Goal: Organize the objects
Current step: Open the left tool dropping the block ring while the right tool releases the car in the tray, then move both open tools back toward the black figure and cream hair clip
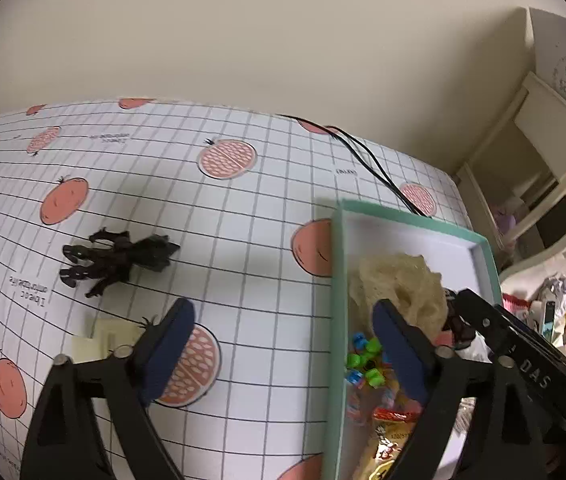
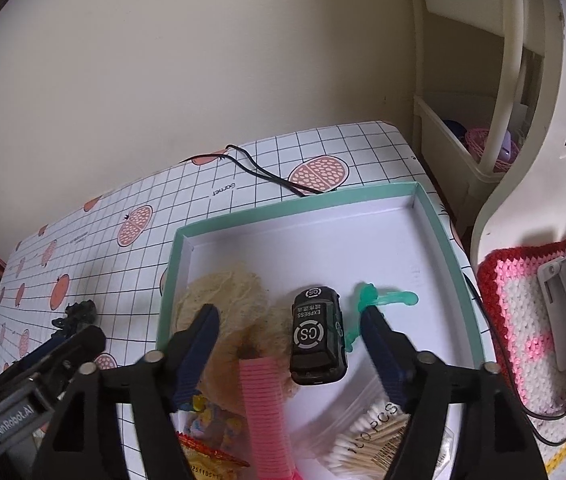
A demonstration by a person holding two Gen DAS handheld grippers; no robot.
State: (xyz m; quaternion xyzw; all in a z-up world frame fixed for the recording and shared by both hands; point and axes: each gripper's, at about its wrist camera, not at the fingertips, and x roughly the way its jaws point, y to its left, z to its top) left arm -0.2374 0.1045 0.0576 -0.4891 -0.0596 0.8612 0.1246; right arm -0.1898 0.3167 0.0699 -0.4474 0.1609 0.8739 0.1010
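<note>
The teal-rimmed box (image 2: 435,216), a shallow cardboard tray with a white floor, is the landmark here, sitting on the bench (image 1: 243,208) under a checked cloth printed with pomegranates and the word "Garnet". Inside the box, near its middle, lies a small black toy car (image 2: 317,338), glossy and boxy, roof stamped "CS" in a ringed badge and "EXPRESS" with Chinese characters beside it. Just right of the car in the box is a translucent green jelly-like toy (image 2: 383,298), and to the car's left a beige, netted loofah-like sponge (image 2: 223,296) fills the box's left side. At the box's near edge a ribbed pink comb (image 2: 265,400) juts up, beside a clear zip bag of cotton swabs (image 2: 371,432) marked "100 PCS" and crinkly snack packets (image 2: 211,440). The right tool (image 2: 289,322) hangs over the box with its blue-padded jaws spread wide, holding nothing, the car between them below. The left tool (image 1: 283,340) is likewise released, straddling the box's left wall; its housing reads "GenRobot.AI" in the right view. Out on the cloth, well left of the box, lies a spiky black plastic figure (image 1: 117,258), and nearer the left tool a pale cream block (image 1: 101,340). A thin black cable (image 2: 267,172) trails across the cloth behind the box.
</note>
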